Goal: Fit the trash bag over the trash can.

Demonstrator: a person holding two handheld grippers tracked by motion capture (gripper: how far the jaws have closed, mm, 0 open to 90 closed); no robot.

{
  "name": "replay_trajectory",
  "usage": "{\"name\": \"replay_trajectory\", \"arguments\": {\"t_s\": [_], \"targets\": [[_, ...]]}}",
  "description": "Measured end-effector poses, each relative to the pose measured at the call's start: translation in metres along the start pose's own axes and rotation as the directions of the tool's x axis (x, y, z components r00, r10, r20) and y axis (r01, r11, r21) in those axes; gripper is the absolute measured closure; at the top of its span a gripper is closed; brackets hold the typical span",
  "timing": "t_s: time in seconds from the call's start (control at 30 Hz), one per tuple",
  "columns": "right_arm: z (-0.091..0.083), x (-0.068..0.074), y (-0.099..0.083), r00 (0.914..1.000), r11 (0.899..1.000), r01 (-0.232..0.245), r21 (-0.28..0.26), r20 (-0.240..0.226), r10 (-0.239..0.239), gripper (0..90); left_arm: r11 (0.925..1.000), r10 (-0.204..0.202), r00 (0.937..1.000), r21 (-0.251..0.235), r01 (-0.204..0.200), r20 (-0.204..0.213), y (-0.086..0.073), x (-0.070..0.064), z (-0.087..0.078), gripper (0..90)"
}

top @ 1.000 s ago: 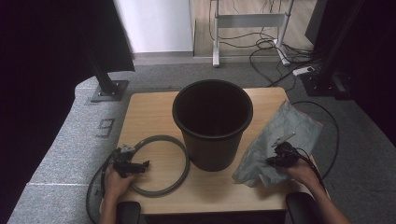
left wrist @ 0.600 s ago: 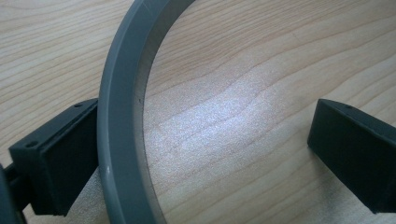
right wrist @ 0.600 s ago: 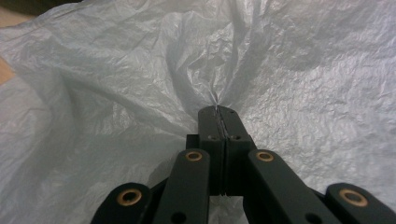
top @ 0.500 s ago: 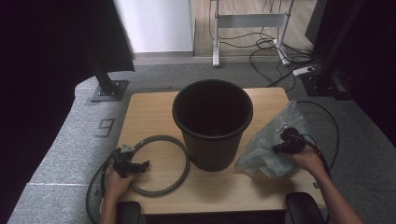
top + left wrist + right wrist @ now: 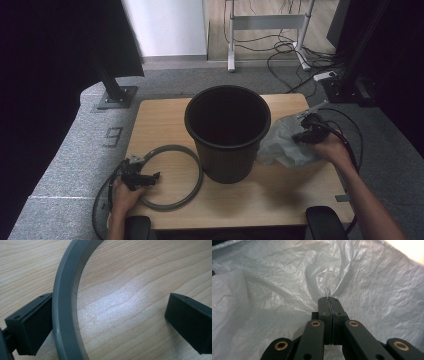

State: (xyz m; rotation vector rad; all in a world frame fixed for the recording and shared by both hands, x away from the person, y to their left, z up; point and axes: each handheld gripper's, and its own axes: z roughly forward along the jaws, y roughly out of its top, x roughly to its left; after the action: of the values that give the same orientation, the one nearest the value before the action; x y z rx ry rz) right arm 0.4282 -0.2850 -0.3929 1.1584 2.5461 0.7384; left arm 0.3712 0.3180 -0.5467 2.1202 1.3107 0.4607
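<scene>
Right gripper [image 5: 306, 131] [image 5: 330, 300]: pressing both jaws tight together, pinching a thin fold of the pale crinkled bag [image 5: 282, 147] [image 5: 274, 290]. Gripping just a gathered pleat rather than a thick bunch, probably so that the film hangs loose and can be opened out. Holding the bag just to the right of the bin [image 5: 225, 160], bunched against its wall and below its rim, with the lower part seemingly resting on the table [image 5: 165, 120]. Likely getting ready to lift the bag up and over the bin's open mouth as a liner; not yet inside.

Waiting to the left of the bin: the grey ring [image 5: 199, 172] [image 5: 65, 302], lying flat with its near-right arc close to the bin's base, probably meant for clamping the liner at the rim later.

Left gripper [image 5: 150, 176] [image 5: 110, 322]: spreading wide, straddling the ring's band at the edge farthest from the bin, one jaw touching the outside of the band, the other well apart inside the loop. Parking there looks deliberate, staying ready to close on the ring once the bag is seated.
</scene>
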Motion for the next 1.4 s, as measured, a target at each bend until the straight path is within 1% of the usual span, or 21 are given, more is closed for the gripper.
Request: {"name": "replay_trajectory", "arguments": {"t_s": [0.03,0.07,0.13,0.17,0.2,0.37,0.4,0.43,0.63,0.67,0.83,0.87,0.9,1.0,1.03,1.13,1.17,1.2,1.23,1.3,1.4], "targets": [[0.000,0.000,0.000,1.0000,1.000,0.000,0.000,0.000,0.000,87.7,1.0000,0.000,1.0000,0.001,0.000,0.000,0.000,0.000,0.000,0.0],[-0.006,0.001,0.008,1.0000,1.000,0.003,-0.006,0.007,-0.003,87.7,1.0000,0.000,1.0000,0.001,0.000,0.000,0.000,0.000,0.000,0.0],[-0.012,0.002,0.016,0.9999,1.000,0.002,-0.014,0.011,-0.002,87.8,1.0000,0.000,1.0000,0.001,0.000,0.000,0.000,0.000,0.000,0.0],[-0.012,0.002,0.016,0.9999,1.000,0.002,-0.014,0.011,-0.002,87.8,1.0000,0.000,1.0000,0.001,0.000,0.000,0.000,0.000,0.000,0.0],[-0.019,0.003,0.025,1.0000,1.000,0.001,-0.031,0.008,0.000,87.9,1.0000,0.000,1.0000,0.001,0.000,0.000,0.000,0.000,0.000,0.0],[-0.035,0.005,0.043,0.9999,0.998,0.001,-0.056,0.014,0.000,88.0,1.0000,0.000,1.0000,0.001,0.000,0.000,0.000,0.000,0.000,0.0],[-0.035,0.005,0.043,0.9999,0.998,0.001,-0.056,0.014,0.000,88.0,1.0000,0.000,1.0000,0.001,0.000,0.000,0.000,0.000,0.000,0.0],[-0.041,0.006,0.050,0.9999,0.998,0.000,-0.065,0.012,0.000,88.2,1.0000,0.000,1.0000,0.001,0.000,0.000,0.000,0.000,0.000,0.0],[-0.053,0.008,0.064,1.0000,0.996,-0.005,-0.085,0.005,0.005,88.3,1.0000,0.000,1.0000,0.001,0.000,0.000,0.000,0.000,0.000,0.0],[-0.058,0.009,0.070,0.9999,0.996,-0.006,-0.092,0.009,0.007,88.3,1.0000,0.000,1.0000,0.001,0.000,0.000,0.000,0.000,0.000,0.0],[-0.071,0.011,0.086,0.9997,0.994,0.001,-0.106,0.024,0.001,88.4,1.0000,0.000,1.0000,0.001,0.000,0.000,0.000,0.000,0.000,0.0],[-0.071,0.011,0.086,0.9997,0.994,0.001,-0.106,0.024,0.001,88.4,1.0000,0.000,1.0000,0.001,0.000,0.000,0.000,0.000,0.000,0.0],[-0.077,0.013,0.093,0.9997,0.994,0.003,-0.112,0.024,-0.001,88.4,1.0000,0.000,1.0000,0.001,0.000,0.000,0.000,0.000,0.000,0.0],[-0.082,0.015,0.100,0.9997,0.993,0.007,-0.119,0.025,-0.004,88.4,1.0000,0.000,1.0000,0.001,0.000,0.000,0.000,0.000,0.000,0.0],[-0.086,0.018,0.106,0.9997,0.992,0.012,-0.128,0.021,-0.009,88.4,1.0000,0.000,1.0000,0.001,0.000,0.000,0.000,0.000,0.000,0.0],[-0.090,0.021,0.112,0.9999,0.990,0.015,-0.139,0.007,-0.014,88.4,1.0000,0.000,1.0000,0.001,0.000,0.000,0.000,0.000,0.000,0.0],[-0.092,0.025,0.117,0.9997,0.989,0.022,-0.148,-0.004,-0.022,88.4,1.0000,0.000,1.0000,0.001,0.000,0.000,0.000,0.000,0.000,0.0],[-0.093,0.026,0.119,0.9996,0.988,0.019,-0.155,-0.019,-0.022,88.4,1.0000,0.000,1.0000,0.001,0.000,0.000,0.000,0.000,0.000,0.0],[-0.093,0.026,0.119,0.9996,0.988,0.019,-0.155,-0.019,-0.022,88.4,1.0000,0.000,1.0000,0.001,0.000,0.000,0.000,0.000,0.000,0.0],[-0.095,0.032,0.126,0.9983,0.984,0.019,-0.175,-0.051,-0.028,88.5,1.0000,0.000,1.0000,0.001,0.000,0.000,0.000,0.000,0.000,0.0],[-0.096,0.035,0.131,0.9974,0.983,0.025,-0.181,-0.062,-0.037,88.5,1.0000,0.000,1.0000,0.001,0.000,0.000,0.000,0.000,0.000,0.0]]}}
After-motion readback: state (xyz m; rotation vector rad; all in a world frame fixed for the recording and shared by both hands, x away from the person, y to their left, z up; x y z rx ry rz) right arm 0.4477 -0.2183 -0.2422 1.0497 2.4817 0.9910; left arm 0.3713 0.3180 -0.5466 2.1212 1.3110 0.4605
